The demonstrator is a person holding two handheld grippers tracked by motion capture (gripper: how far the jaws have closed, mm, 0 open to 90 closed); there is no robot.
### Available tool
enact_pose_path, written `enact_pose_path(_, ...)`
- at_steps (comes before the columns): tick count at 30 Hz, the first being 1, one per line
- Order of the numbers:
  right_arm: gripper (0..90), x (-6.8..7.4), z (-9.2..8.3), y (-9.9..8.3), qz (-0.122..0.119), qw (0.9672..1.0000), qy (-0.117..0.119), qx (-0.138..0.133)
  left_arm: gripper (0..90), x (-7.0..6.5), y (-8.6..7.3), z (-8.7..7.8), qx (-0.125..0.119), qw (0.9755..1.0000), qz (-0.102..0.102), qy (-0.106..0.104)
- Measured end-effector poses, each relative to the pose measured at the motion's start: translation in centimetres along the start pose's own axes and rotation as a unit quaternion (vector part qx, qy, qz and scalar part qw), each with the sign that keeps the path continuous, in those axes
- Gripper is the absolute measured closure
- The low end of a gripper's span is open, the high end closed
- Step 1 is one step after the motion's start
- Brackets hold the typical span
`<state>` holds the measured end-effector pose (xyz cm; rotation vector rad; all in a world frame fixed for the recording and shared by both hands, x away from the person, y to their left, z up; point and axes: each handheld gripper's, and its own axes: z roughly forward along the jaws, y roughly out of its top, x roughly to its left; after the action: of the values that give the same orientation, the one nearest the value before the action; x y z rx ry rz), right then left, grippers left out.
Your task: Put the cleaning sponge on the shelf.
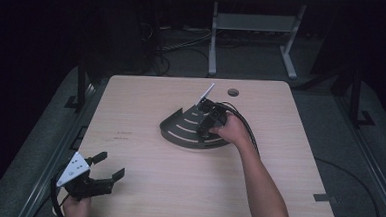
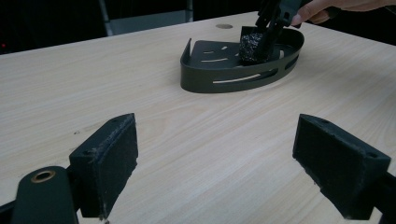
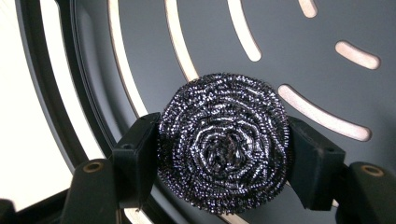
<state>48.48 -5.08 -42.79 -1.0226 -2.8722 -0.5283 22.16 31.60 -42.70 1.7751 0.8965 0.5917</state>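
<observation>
Steel wool scourer (image 3: 223, 142): round coil of metal strands, pinched at its two sides between the pads of the right gripper (image 3: 223, 154); held just above the floor of the tray, at about 3 o'clock from the tray's centre in the high view.
Right gripper: jaws clamped on the scourer, pointing down into the tray.
Corner caddy tray (image 1: 179, 133): dark, quarter-round, slotted floor and wall — sits on the table, slightly toward 12 o'clock of centre.
Left gripper (image 1: 109, 167): jaws spread wide, nothing between them — at the table's 7 o'clock corner.
Table (image 1: 142, 176): light wood.
</observation>
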Motion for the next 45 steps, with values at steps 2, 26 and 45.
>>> enact_pose_path(2, 32.7, 0.0, 0.1, 0.0, 0.002, 1.0, -0.001, 0.001, 13.5, 0.0, 0.0, 0.0, 0.0, 1.0, 0.0, 0.0)
enact_pose_path(26, 31.5, -0.6, 0.9, -0.4, 0.026, 0.9996, 0.005, -0.013, 13.5, 0.0, 0.1, -0.1, 0.0, 1.0, 0.001, 0.002)
enact_pose_path(45, 24.2, -0.5, 0.6, -0.4, 0.026, 0.9994, 0.011, -0.018, 13.5, 0.0, 0.1, 0.1, 0.001, 1.0, 0.001, 0.001)
